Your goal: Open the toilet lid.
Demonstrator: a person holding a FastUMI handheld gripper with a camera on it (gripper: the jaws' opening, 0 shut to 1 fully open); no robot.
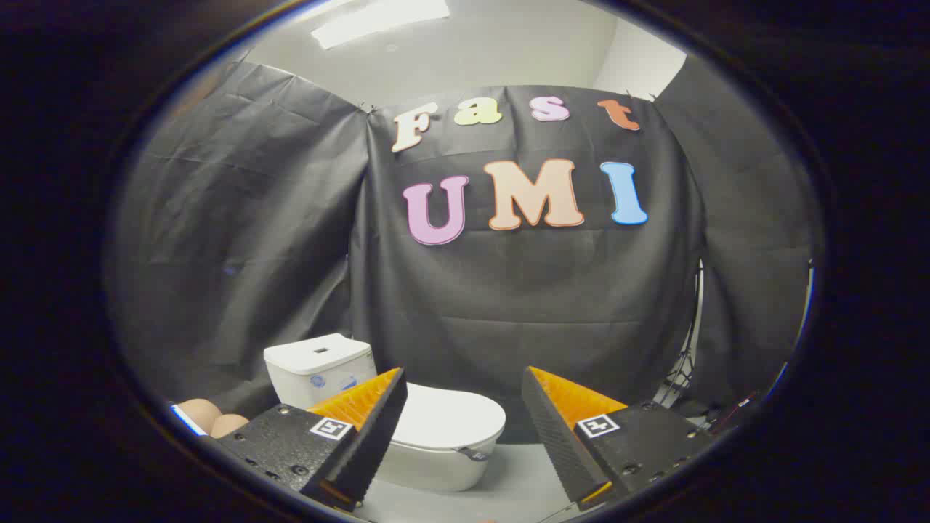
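Cloth [240,240], black and creased, hangs as the booth's wall across the whole background, in several panels pinned along the top edge. Above it, a pale ceiling [508,51] with a bright light panel [378,18].

Floor [523,479], grey and smooth, runs under the toilet and up to the foot of the cloth.

Toilet [436,465], white ceramic, stands on the floor against the cloth, beyond the claw and mostly behind its left finger. Cistern [316,363], white, boxy, with a flush button on its top, sits at the rear, turned toward the left cloth panel.

Toilet lid [454,418], white and oval, lies flat and closed over the bowl; part of it shows in the gap between the fingers, well ahead of their tips. A small dark tab [474,455] sticks out at the lid's front rim.

Claw [465,385], fingers spread wide apart, nothing between them, touching nothing; each finger carries a square marker on its body.

Stand legs [679,378], thin and dark, at the right foot of the cloth.
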